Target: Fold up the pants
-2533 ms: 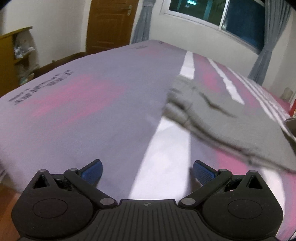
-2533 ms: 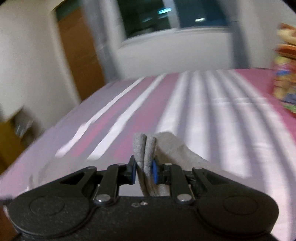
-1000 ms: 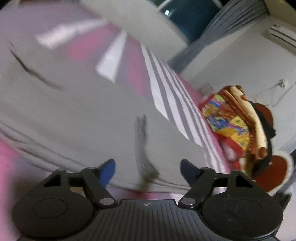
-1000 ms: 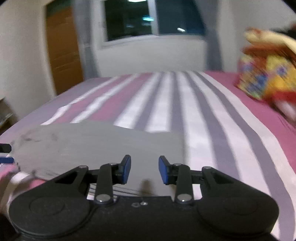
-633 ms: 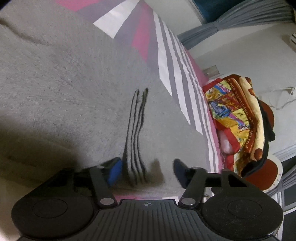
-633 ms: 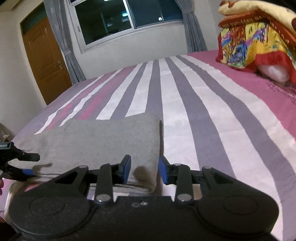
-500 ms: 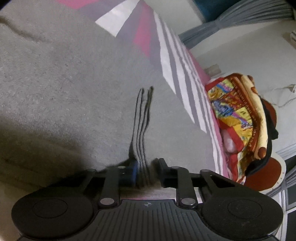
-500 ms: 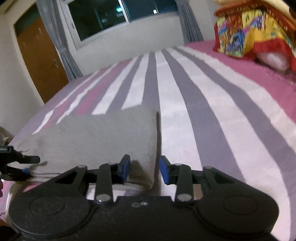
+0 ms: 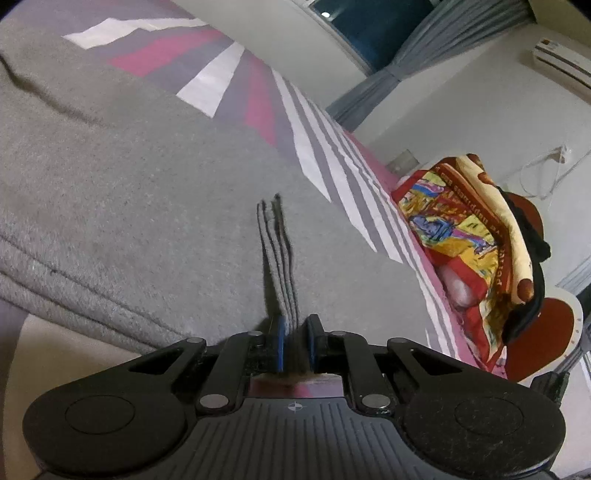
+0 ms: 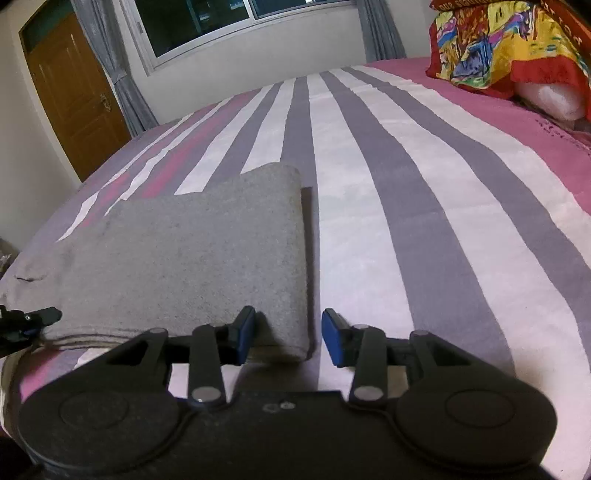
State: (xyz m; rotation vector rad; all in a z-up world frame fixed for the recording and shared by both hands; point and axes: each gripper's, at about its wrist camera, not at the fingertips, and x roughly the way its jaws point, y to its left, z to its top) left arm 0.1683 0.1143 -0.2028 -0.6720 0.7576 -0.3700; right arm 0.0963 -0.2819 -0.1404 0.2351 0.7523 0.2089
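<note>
Grey pants [image 10: 207,258] lie folded flat on the striped bed [image 10: 406,192]. In the left wrist view the pants [image 9: 147,206] fill the left and middle, and my left gripper [image 9: 294,341] is shut on their near edge, with a pinched ridge of cloth running away from the pads. That left gripper [image 10: 26,321] also shows at the far left edge of the right wrist view. My right gripper [image 10: 288,338] sits low at the near right corner of the pants. Its jaws are opening, the corner lies between them, and the right pad stands apart from the cloth.
A colourful folded blanket pile [image 9: 472,236] sits at the head of the bed, also seen as the blanket pile [image 10: 509,44] at upper right. A wooden door [image 10: 74,92] and a curtained window [image 10: 207,22] stand beyond the bed. Bare striped sheet stretches right of the pants.
My left gripper has closed on the pants' near edge and pinched up a ridge. The right gripper has sunk to the pants' near right corner, and its jaws have widened.
</note>
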